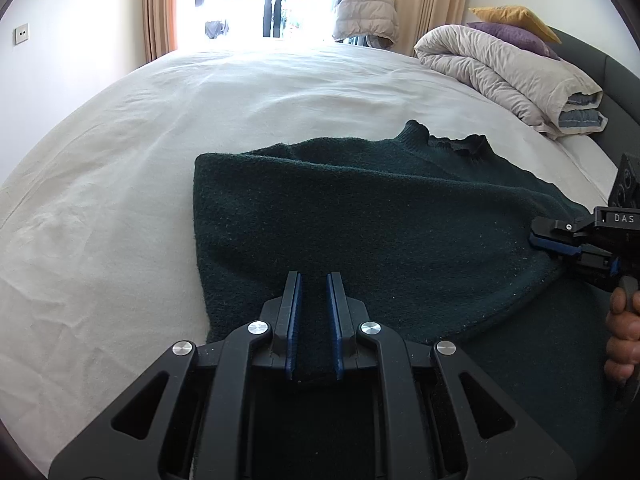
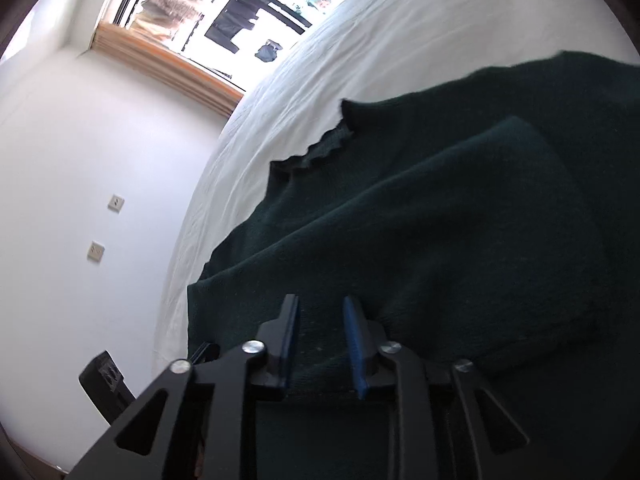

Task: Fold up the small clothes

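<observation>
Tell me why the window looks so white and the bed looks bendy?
Left wrist view: daylight overexposes the tall window, and the fisheye lens curves the white-sheeted bed. Right wrist view: same glare at the window, picture tilted, dark green knitted sweater dim.

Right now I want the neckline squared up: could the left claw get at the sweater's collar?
Probably yes. The left claw grips the sweater near its closer edge, and only flat knit lies between it and the collar. It would have to release first; the right claw is off to the side.

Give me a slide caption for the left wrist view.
Left gripper clamps dark green sweater on white bed; right gripper grips its far side.
</observation>
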A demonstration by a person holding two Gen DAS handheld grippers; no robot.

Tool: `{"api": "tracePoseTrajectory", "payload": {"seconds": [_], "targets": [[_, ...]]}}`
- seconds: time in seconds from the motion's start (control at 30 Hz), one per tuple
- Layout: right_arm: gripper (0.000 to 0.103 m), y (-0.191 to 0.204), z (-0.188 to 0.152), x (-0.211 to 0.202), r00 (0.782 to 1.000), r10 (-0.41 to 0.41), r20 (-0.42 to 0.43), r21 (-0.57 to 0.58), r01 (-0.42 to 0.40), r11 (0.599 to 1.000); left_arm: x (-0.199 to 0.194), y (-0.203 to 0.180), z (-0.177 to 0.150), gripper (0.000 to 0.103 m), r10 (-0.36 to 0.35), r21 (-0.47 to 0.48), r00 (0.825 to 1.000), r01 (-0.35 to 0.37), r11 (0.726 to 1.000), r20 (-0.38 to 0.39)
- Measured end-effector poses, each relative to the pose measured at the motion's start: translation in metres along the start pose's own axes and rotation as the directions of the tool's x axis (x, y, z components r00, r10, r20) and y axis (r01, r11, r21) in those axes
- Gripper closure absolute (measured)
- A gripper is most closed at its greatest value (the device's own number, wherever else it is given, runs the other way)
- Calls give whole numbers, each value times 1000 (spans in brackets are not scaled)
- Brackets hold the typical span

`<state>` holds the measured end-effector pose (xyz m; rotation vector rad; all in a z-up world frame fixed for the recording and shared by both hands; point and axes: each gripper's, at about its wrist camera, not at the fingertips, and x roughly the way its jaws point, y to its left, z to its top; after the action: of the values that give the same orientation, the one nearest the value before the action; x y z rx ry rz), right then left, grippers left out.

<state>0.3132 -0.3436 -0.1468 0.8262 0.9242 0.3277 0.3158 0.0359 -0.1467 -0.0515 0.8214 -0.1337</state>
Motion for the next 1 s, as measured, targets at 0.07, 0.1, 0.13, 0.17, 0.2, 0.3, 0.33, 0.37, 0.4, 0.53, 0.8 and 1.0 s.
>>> {"api": "tracePoseTrajectory", "payload": {"seconds": [0.07,0.1,0.13,0.17,0.2,0.3,0.33,0.37,0.4,0.53,0.8,1.0], "targets": [[95,-30,12,-37,995,-48,92,72,41,997,0,0,0,90,1,0,1000,-1,1000,0],[94,-46,17,-63,985,-89,145,108,73,991,0,0,0,90,1,0,1000,-1,1000,1],[77,-60,24,-87,972,-128,196,148,100,984,0,1,0,90,1,0,1000,-1,1000,1],[61,-72,26,-117,958,-129,256,181,83,980,0,0,0,90,0,0,1000,0,1000,0],[54,-88,26,-150,938,-124,324,213,56,976,1,1,0,90,0,0,1000,0,1000,1],[39,-138,14,-236,865,-190,464,332,29,943,0,0,0,90,1,0,1000,-1,1000,0],[39,-157,8,-260,846,-212,490,385,8,923,0,0,0,90,2,1,1000,-2,1000,0],[39,-175,1,-281,828,-229,512,436,-21,900,0,0,0,90,2,1,1000,-2,1000,1],[39,-193,-7,-298,812,-246,530,481,-49,875,1,1,0,90,3,2,1000,-3,1000,1],[39,-251,-36,-349,751,-333,570,617,-124,777,1,1,0,90,12,8,1000,-12,1000,0],[46,-279,-17,-355,741,-336,582,636,-157,755,2,-2,0,90,32,24,999,-32,999,0],[58,-290,0,-351,738,-334,586,647,-177,742,2,-2,0,90,31,23,1000,-31,999,1]]}}
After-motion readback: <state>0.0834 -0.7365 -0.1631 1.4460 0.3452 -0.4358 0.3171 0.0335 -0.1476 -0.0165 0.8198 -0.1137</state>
